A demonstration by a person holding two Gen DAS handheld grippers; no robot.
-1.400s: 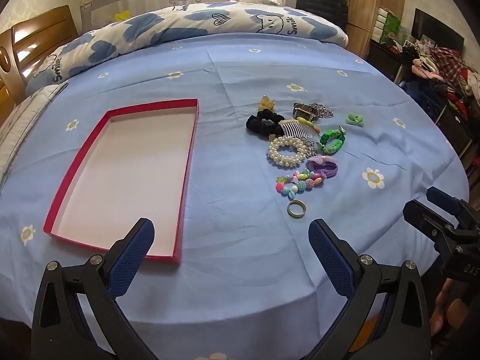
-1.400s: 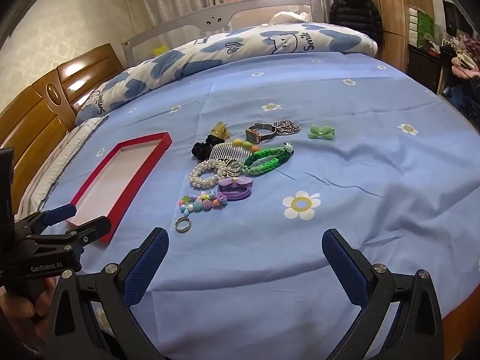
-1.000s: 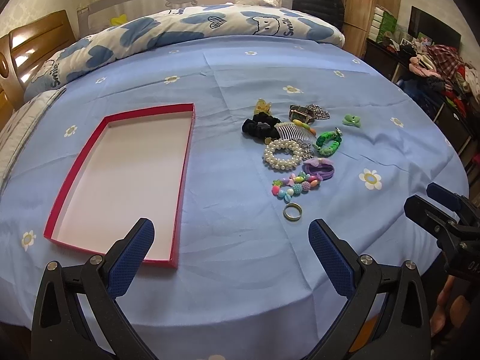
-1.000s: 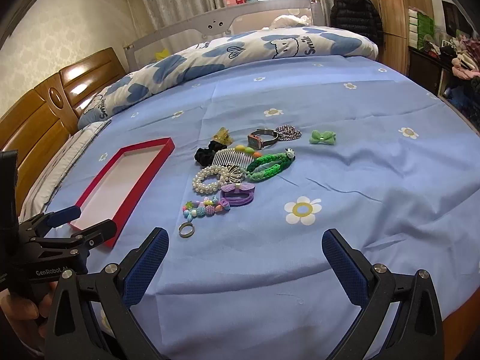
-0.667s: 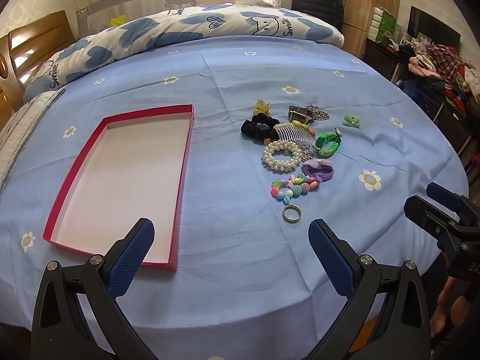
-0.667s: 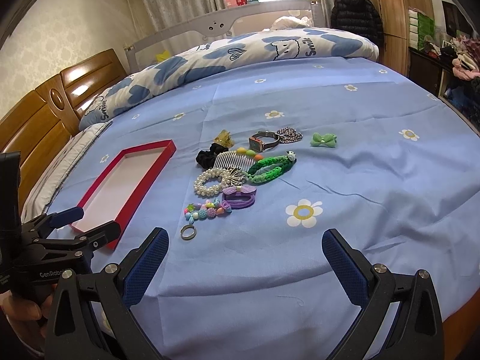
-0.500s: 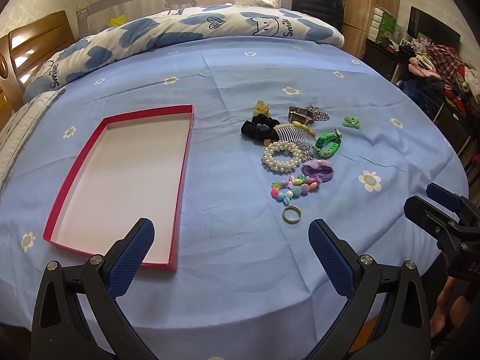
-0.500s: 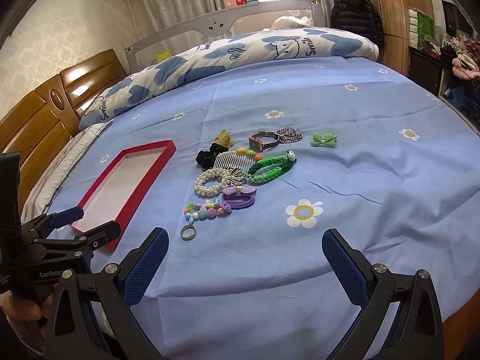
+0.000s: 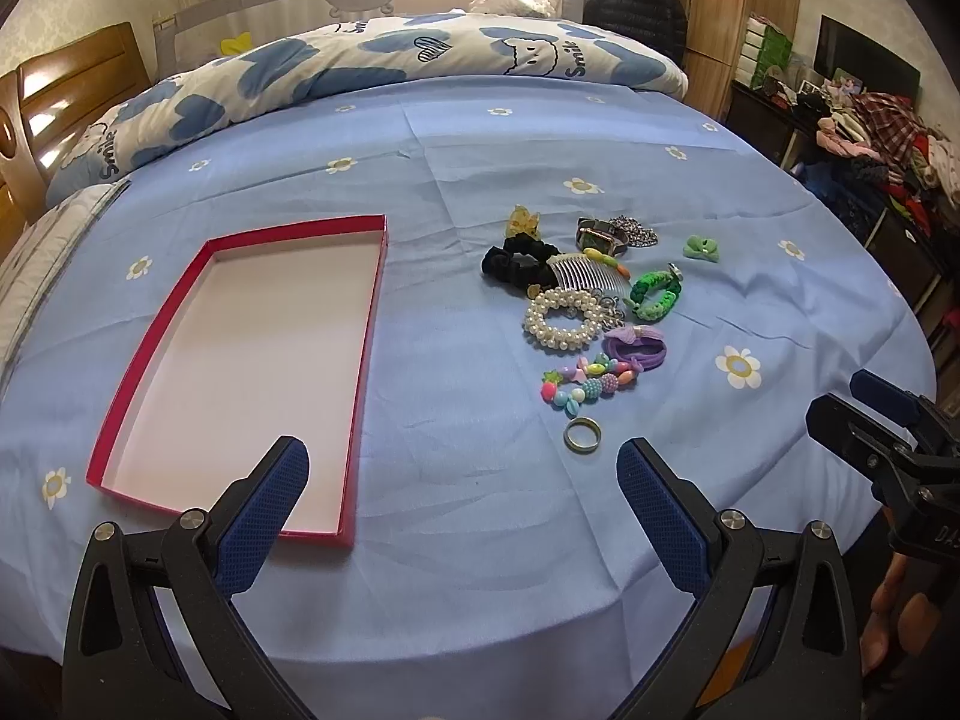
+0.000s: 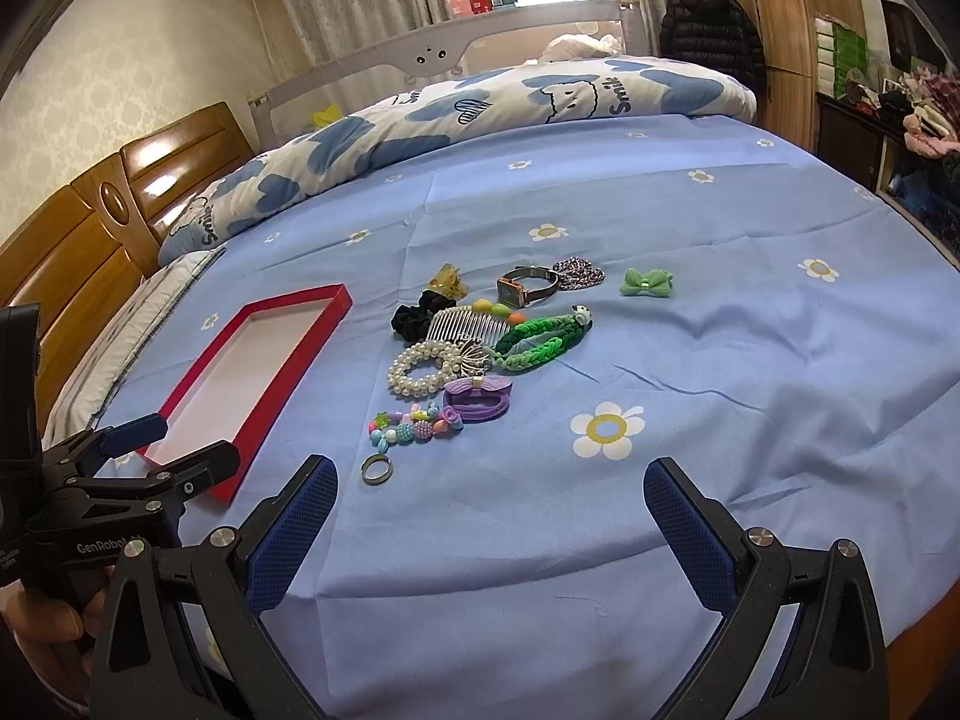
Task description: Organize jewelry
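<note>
A shallow red box with a white, bare floor lies on the blue flowered bedsheet, left of a pile of jewelry. The pile holds a pearl bracelet, a silver comb, a black scrunchie, a green braided band, a purple hair tie, a coloured bead bracelet, a metal ring, a watch and a green bow. My left gripper is open above the sheet's near edge. My right gripper is open too, nothing held.
A rolled blue-and-white quilt lies across the far side of the bed, with a wooden headboard at the left. Cluttered dark shelves with clothes stand past the bed's right edge. A hand holds the left gripper's handle.
Both cameras have pulled back slightly from the bed, so the box and the pile look a little smaller. Nothing on the sheet has moved and both grippers stay open.
</note>
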